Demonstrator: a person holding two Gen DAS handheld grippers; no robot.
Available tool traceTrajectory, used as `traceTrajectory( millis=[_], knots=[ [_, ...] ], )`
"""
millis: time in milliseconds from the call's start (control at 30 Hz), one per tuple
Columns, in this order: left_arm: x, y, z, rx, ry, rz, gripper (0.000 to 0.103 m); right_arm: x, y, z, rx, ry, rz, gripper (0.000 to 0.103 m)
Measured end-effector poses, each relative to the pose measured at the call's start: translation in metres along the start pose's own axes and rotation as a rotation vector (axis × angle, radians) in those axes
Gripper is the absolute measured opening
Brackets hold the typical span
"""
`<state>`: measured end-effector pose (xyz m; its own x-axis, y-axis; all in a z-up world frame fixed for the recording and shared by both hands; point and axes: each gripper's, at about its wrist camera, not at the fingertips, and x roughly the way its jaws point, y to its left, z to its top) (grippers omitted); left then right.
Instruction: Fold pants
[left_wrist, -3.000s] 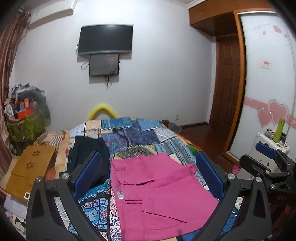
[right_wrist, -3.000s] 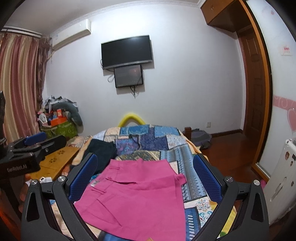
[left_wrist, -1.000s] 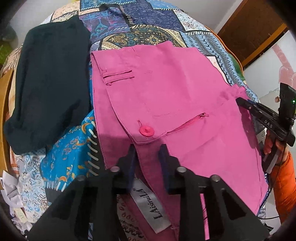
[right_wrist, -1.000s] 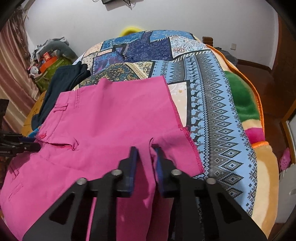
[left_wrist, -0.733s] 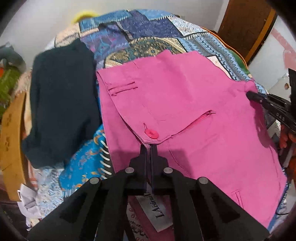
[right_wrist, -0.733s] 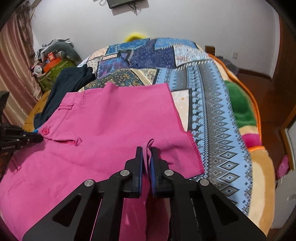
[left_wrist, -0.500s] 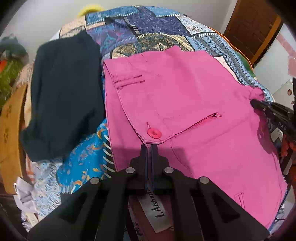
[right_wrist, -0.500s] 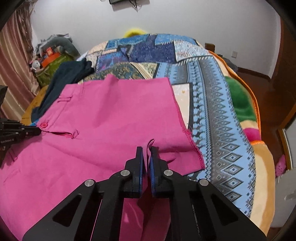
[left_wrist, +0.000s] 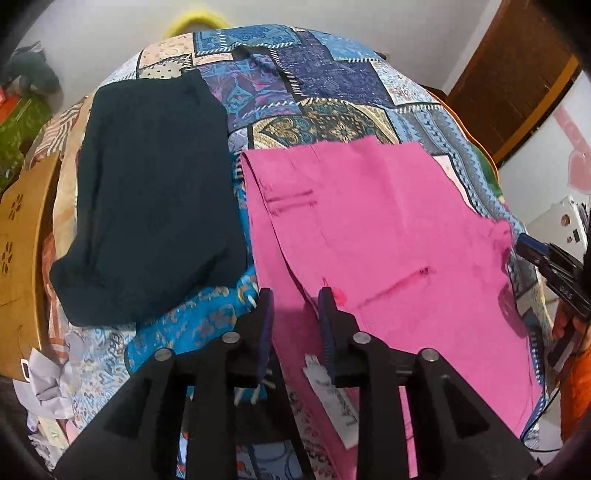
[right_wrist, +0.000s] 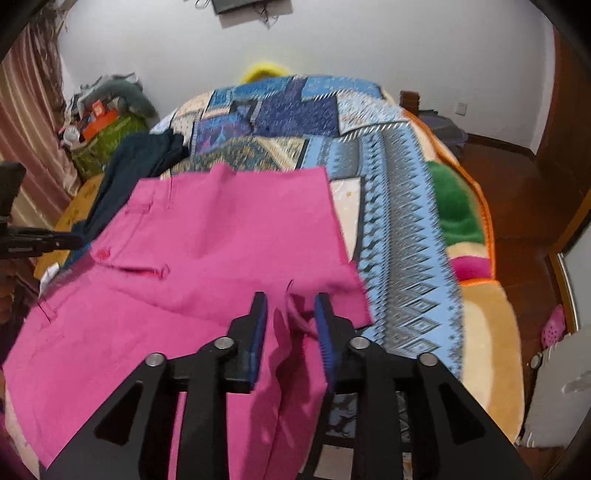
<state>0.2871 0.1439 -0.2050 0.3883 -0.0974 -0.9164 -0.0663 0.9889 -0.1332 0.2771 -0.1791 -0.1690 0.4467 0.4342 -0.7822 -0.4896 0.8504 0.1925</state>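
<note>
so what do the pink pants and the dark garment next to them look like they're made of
Pink pants: looks like matte woven cotton, going by the crisp stitched pocket seams and flat drape. Dark garment: softer matte fabric, possibly knit; weave too dark to tell.

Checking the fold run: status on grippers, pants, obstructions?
Left gripper and right gripper opening, pink pants between jaws, unpinched. Dark garment beside pants, not blocking.

White garment label (left_wrist: 334, 402) hanging from the pink pants (left_wrist: 388, 236), its print too blurred to read
</note>
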Motion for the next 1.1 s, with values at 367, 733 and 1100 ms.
traceTrajectory(
  millis=[367, 733, 1100],
  knots=[
    [0.049, 0.003, 0.021, -0.082, 0.132, -0.082, 0.039, 0.004, -0.032, 0.019, 0.127, -0.053, -0.05, 0.047],
    [0.062, -0.009, 0.021, -0.041, 0.125, -0.081, 0.022, 0.04, -0.04, 0.008, 0.177, 0.036, 0.028, 0.047],
    [0.02, -0.029, 0.018, 0.113, -0.091, 0.112, 0.005, 0.03, -0.017, 0.006, 0.03, -0.017, 0.025, 0.006]
  ],
)
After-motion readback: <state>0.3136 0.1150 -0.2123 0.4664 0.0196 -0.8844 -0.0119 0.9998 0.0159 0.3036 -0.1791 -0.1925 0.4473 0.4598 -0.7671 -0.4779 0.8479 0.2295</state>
